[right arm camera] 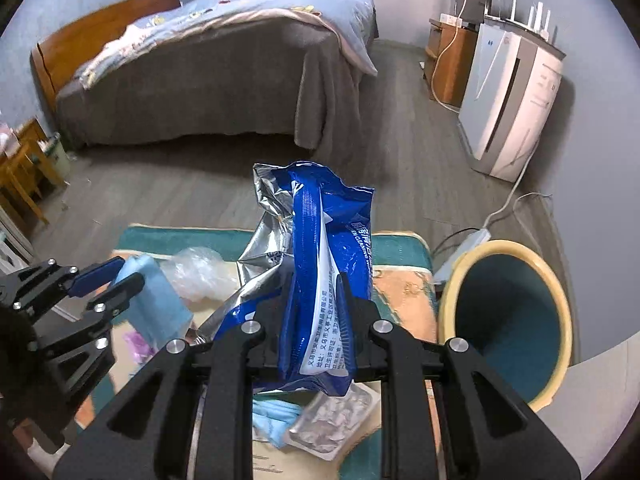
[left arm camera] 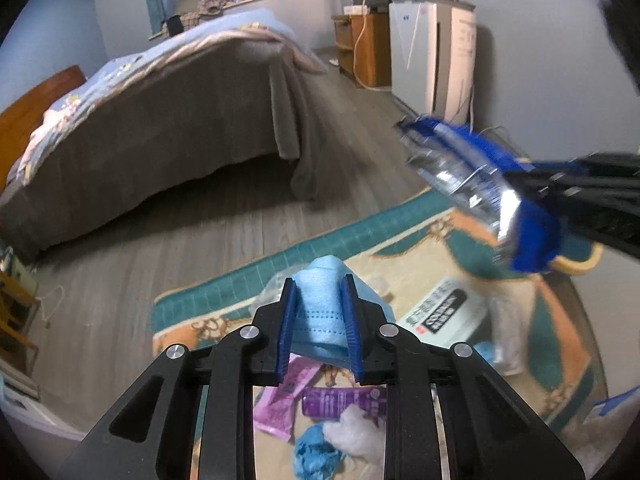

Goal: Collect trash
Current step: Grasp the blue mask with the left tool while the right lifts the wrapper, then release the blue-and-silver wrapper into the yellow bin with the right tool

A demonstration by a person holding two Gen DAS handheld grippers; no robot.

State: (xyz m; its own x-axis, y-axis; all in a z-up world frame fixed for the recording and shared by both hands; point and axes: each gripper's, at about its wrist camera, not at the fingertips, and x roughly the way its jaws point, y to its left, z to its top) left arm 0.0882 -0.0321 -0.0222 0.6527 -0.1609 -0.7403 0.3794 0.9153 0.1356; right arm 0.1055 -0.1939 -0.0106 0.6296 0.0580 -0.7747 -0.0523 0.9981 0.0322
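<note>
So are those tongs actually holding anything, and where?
Yes. The left tongs pinch a blue face mask across its middle; the right tongs clamp a blue wipes packet near its lower end.

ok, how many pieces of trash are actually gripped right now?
2. The blue face mask sits in the left gripper, and the blue foil wipes packet in the right gripper. More litter lies loose on the rug.

Left tool: black, blue pads, light-blue mask. Right tool: black, blue/silver foil wrapper with white print. Rug: teal grid border, beige-orange centre. Bin: cream rim, teal inside. Purple packet.
</note>
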